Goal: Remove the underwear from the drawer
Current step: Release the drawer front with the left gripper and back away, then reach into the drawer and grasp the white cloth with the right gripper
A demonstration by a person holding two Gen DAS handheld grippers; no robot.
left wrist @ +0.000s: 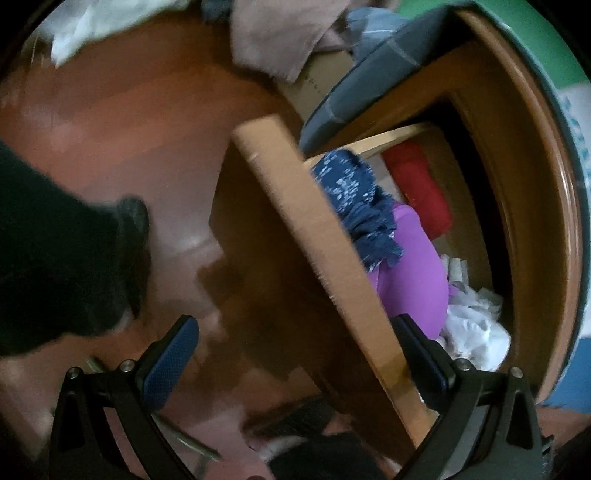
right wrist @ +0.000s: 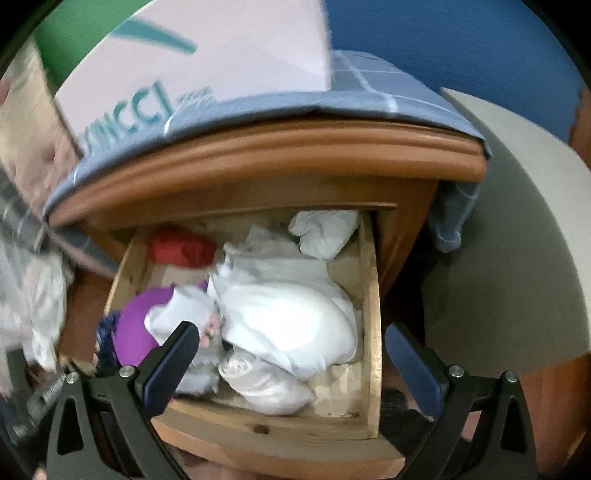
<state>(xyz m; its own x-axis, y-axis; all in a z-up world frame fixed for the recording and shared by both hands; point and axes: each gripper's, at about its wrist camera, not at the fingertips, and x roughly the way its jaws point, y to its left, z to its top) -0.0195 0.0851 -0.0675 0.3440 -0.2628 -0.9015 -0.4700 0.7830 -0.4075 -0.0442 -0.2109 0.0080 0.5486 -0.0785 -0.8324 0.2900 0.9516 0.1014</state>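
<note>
The wooden drawer (right wrist: 373,332) of a nightstand stands pulled open, full of folded garments: white bundles (right wrist: 291,317), a purple piece (right wrist: 136,325), a red piece (right wrist: 181,247) and a blue patterned piece (right wrist: 107,332). My right gripper (right wrist: 291,354) is open and empty, hovering just above the drawer's front part. In the left wrist view the drawer front (left wrist: 332,258) runs diagonally, with the blue patterned piece (left wrist: 358,199), purple piece (left wrist: 410,273) and red piece (left wrist: 421,192) behind it. My left gripper (left wrist: 295,350) is open and empty, straddling the drawer front from above.
A blue checked cloth (right wrist: 369,92) and a white box (right wrist: 207,62) cover the nightstand top. The floor is reddish-brown (left wrist: 129,129). Loose clothes (left wrist: 280,33) and a cardboard box (left wrist: 317,88) lie beside the nightstand. A dark-clothed leg (left wrist: 55,258) is at left.
</note>
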